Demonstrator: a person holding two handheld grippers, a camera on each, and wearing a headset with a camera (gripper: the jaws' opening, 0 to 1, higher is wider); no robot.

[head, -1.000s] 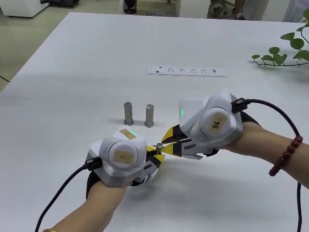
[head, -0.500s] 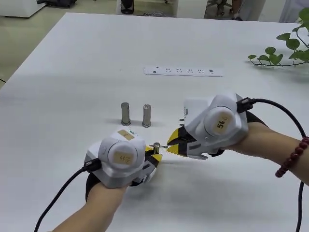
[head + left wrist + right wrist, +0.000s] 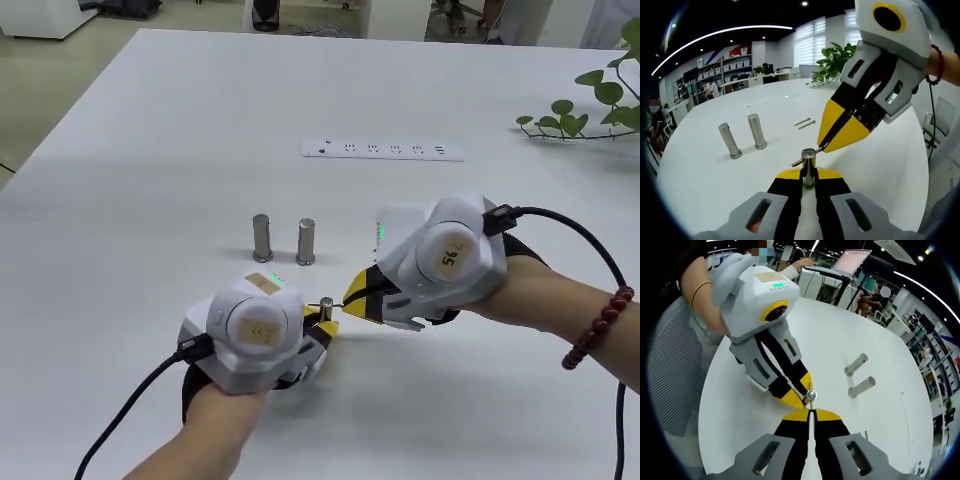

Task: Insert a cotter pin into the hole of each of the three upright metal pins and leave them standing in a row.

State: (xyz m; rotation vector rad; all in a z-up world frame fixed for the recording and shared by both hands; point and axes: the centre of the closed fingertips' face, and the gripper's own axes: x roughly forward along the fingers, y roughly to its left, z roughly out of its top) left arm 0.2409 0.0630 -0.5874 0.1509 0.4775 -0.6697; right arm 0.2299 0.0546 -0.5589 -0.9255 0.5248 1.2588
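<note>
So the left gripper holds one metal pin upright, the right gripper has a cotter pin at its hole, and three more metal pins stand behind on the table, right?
Not three: two standing pins are behind on the table, as the head view shows. The rest holds: the left gripper clamps the held pin upright, and the right gripper has the cotter pin at its hole.

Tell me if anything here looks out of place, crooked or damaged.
Nothing looks damaged or spilled. One metal pin sits out of the row, gripped upright in the left gripper, while the right gripper holds a cotter pin at its hole. The two other metal pins stand upright.
</note>
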